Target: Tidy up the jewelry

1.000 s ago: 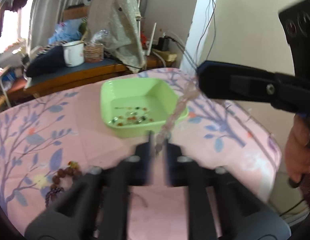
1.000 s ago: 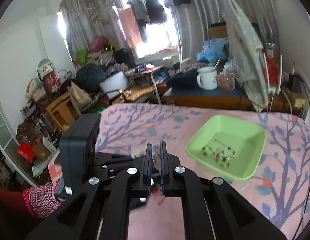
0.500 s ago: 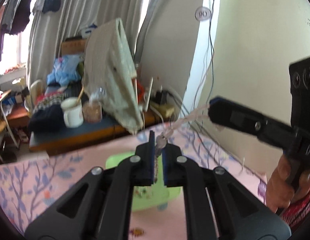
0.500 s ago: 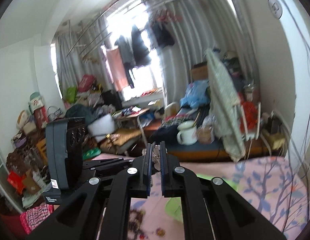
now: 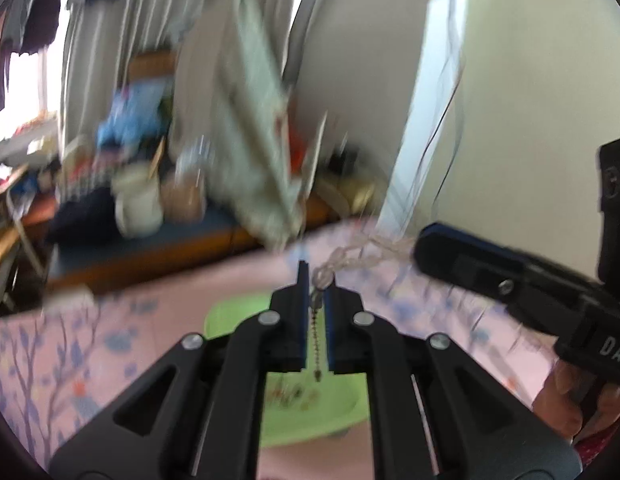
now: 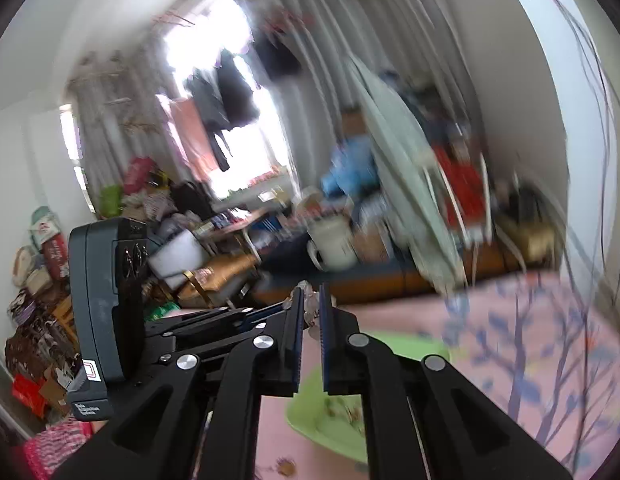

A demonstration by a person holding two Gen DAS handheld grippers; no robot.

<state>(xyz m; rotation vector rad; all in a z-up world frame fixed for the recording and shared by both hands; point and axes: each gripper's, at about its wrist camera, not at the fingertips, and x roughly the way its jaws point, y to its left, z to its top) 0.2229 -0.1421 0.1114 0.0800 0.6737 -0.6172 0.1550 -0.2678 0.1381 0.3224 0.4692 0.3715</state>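
Overhead, pale beaded bracelet (image 5: 349,258), taut.

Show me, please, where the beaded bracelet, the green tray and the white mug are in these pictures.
beaded bracelet (image 5: 351,258), left wrist view, on the pale beads strung between the two grippers.
green tray (image 6: 413,347), right wrist view, on its far rim.
white mug (image 6: 333,245), right wrist view, on its side wall.
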